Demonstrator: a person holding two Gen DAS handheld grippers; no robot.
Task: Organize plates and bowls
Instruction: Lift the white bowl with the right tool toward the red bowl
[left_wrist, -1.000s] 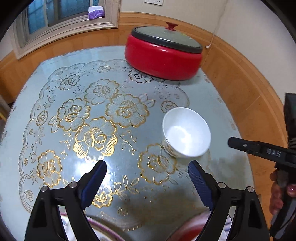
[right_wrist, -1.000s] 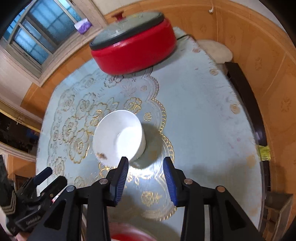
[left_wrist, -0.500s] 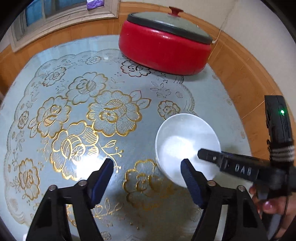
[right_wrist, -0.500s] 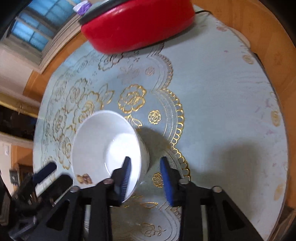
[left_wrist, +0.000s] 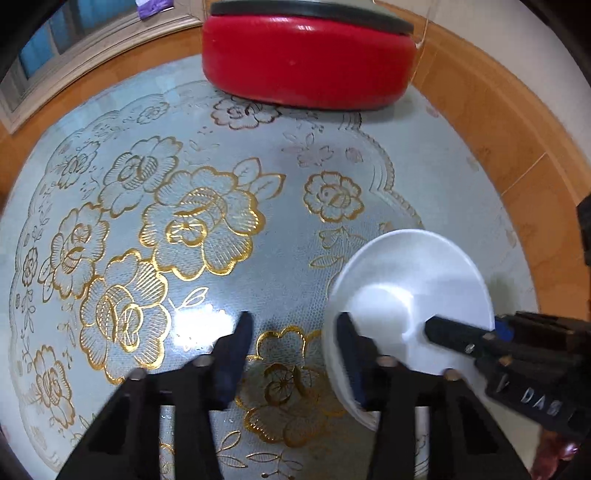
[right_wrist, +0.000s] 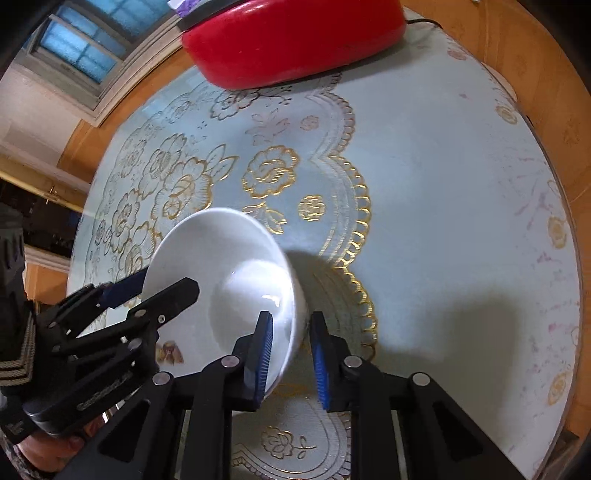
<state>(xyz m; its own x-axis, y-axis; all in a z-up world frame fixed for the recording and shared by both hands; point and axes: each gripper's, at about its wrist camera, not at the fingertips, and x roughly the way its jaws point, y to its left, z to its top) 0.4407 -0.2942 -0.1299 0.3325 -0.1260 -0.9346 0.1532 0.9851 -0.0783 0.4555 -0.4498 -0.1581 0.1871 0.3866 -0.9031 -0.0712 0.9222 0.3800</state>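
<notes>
White bowl (right_wrist: 221, 280) on the table (right_wrist: 443, 229), rim straddled from two sides. Right tool (right_wrist: 290, 354): jaws closing, near rim wall between the blue ribbed pads, one inside, one outside. Left tool (left_wrist: 295, 354): jaws closing, one finger at the bowl's outer wall, whether touching unclear. Bowl glazed, smooth, round, likely slippery. Table cover glossy with gold flower print; red lidded pot (left_wrist: 310, 59) well beyond.

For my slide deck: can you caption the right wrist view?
Right gripper closing across the near rim of the white bowl while the left gripper straddles its far rim.
</notes>
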